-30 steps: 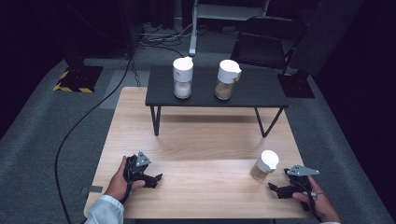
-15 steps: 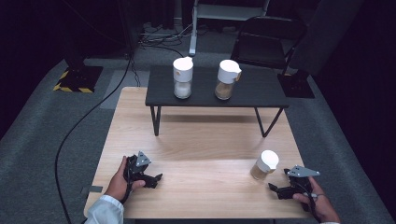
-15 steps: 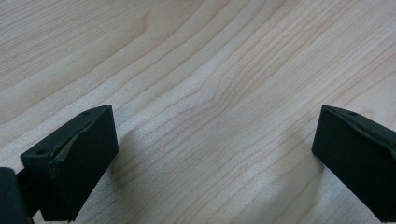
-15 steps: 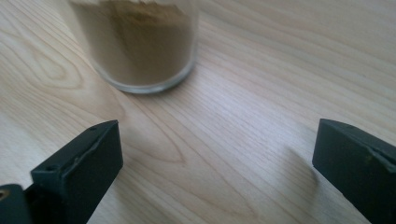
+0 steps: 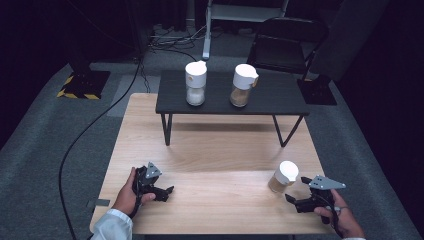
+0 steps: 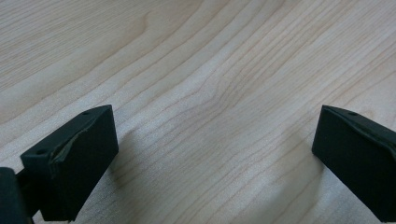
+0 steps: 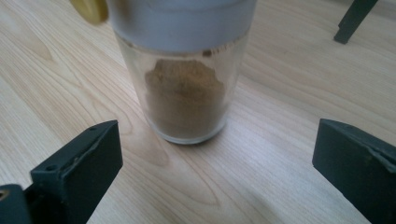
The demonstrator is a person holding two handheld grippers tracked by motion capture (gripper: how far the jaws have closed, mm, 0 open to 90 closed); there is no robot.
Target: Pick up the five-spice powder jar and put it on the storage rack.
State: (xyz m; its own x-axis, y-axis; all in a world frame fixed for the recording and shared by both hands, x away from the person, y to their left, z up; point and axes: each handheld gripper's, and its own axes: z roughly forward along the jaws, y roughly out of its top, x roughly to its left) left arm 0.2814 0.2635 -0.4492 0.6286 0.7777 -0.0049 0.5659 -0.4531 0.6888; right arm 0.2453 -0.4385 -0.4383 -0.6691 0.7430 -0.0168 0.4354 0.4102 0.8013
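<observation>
Standing in total: three jars, one (image 5: 283, 176) before the wide-open, empty right gripper (image 5: 295, 192); left gripper (image 5: 168, 191) likewise.

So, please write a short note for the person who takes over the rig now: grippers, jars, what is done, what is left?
Left hand-held gripper: open, over bare table, holding nothing.
Right hand-held gripper: open, jaws wide, aimed at the brown-powder jar, not touching it.
That jar stands upright on the table's right side.
Two more jars, white powder and brown, stand on the black shelf.
Done: nothing gripped yet.
Left: probably close on the near jar and move it.
</observation>
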